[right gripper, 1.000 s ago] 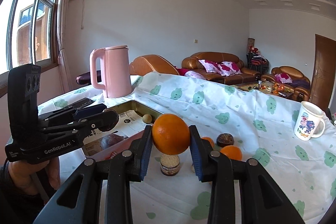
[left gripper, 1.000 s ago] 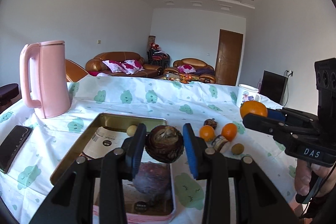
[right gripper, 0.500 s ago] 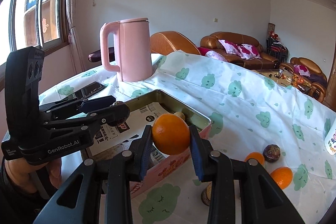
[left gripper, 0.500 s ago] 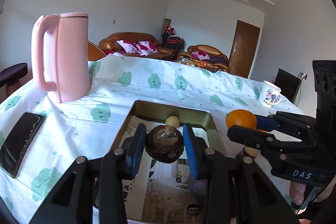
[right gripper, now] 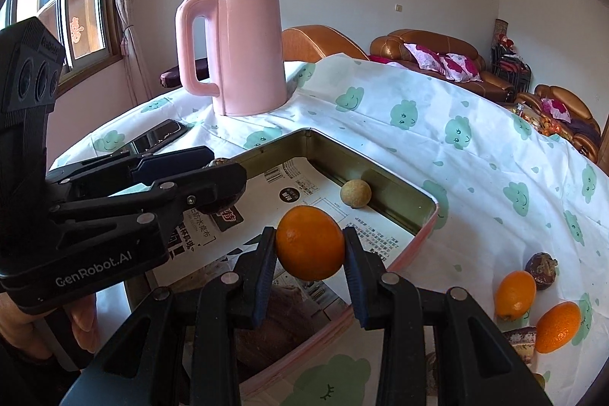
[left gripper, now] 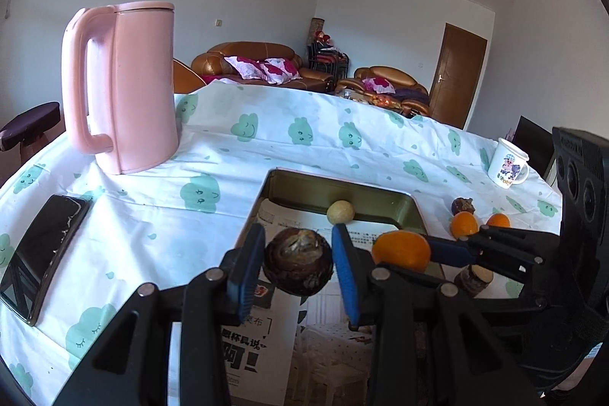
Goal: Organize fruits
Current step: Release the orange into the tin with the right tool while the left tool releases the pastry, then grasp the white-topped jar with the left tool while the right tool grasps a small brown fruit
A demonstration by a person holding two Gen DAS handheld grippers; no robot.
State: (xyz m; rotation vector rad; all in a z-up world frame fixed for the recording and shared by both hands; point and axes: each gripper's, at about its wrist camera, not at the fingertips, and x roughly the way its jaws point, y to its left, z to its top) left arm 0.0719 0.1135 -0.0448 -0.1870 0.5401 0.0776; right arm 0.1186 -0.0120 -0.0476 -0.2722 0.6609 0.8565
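A wrinkled brown fruit (left gripper: 298, 263) is clamped by the left gripper (left gripper: 298, 267), a smooth round orange (right gripper: 310, 242) by the right gripper (right gripper: 310, 253). Both are now held over the paper-lined metal tin (right gripper: 384, 174) at frame centre, previously farther back.

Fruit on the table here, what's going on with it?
A person is sorting fruit with two handheld grippers. The left gripper is shut on a dark brown fruit, the right gripper on an orange; both hang over the paper-lined tin tray, which already holds a small pale round fruit. Two small oranges and another brown fruit are on the tablecloth beside the tray.
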